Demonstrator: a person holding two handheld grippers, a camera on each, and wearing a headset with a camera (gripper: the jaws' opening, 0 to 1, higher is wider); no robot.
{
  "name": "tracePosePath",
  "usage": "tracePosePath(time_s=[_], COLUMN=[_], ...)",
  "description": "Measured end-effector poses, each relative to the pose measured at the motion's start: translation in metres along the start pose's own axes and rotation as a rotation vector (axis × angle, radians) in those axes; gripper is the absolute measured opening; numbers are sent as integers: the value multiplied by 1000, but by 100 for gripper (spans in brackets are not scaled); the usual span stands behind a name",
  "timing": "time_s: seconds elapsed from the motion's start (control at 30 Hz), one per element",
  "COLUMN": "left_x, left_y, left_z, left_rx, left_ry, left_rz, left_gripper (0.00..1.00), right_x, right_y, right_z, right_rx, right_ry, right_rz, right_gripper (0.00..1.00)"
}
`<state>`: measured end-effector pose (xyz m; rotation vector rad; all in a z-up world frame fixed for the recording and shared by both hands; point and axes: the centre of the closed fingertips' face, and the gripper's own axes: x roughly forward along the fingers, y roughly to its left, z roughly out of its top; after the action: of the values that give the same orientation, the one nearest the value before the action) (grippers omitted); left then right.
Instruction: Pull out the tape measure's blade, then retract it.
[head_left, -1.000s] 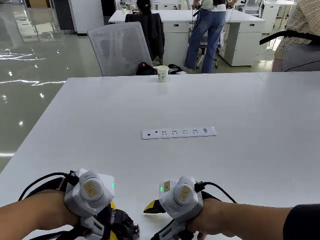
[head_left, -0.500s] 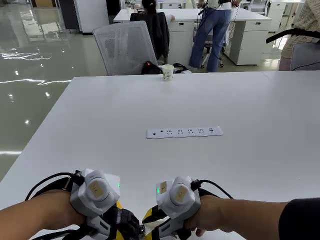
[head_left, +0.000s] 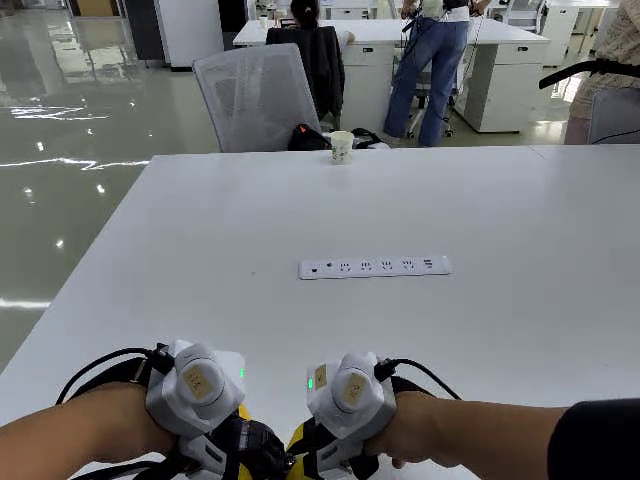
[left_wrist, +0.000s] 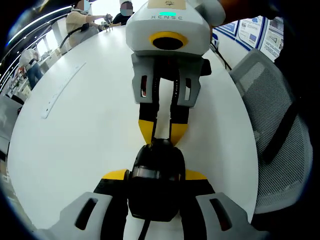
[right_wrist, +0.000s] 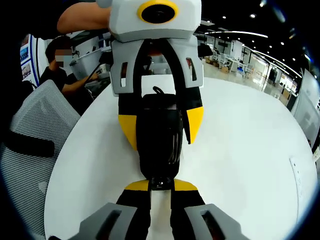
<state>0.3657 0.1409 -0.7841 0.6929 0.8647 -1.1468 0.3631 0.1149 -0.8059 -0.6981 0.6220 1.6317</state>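
My left gripper (left_wrist: 155, 175) is shut on the black tape measure (left_wrist: 156, 186), its yellow fingertips pressed against the case's two sides. My right gripper (right_wrist: 161, 186) faces it head-on, its jaws shut on the blade's end hook right at the mouth of the tape measure (right_wrist: 160, 137). Almost no blade shows between the two. In the head view both sit at the near table edge: left gripper (head_left: 240, 445), right gripper (head_left: 298, 445), with the tape measure (head_left: 258, 447) between them.
A white power strip (head_left: 374, 267) lies mid-table and a paper cup (head_left: 342, 146) stands at the far edge. A grey mesh chair (head_left: 255, 95) stands behind the white table (head_left: 500, 320). People are at desks further back.
My right gripper has moved left toward the left one, closing the gap until its fingertips meet the tape measure's case. The left gripper holds still; the head camera has shifted a little.
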Motion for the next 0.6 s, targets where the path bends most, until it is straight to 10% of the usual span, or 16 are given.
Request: tracePosePath(time_s=[0.6], left_x=[-1], left_y=[1], left_z=[-1], left_rx=[12], left_ry=[1], left_rz=[-3], left_gripper=[34], right_x=[-6], right_y=[1], right_z=[-7], right_rx=[58], right_ry=[-4], right_rz=[6], right_gripper=[10])
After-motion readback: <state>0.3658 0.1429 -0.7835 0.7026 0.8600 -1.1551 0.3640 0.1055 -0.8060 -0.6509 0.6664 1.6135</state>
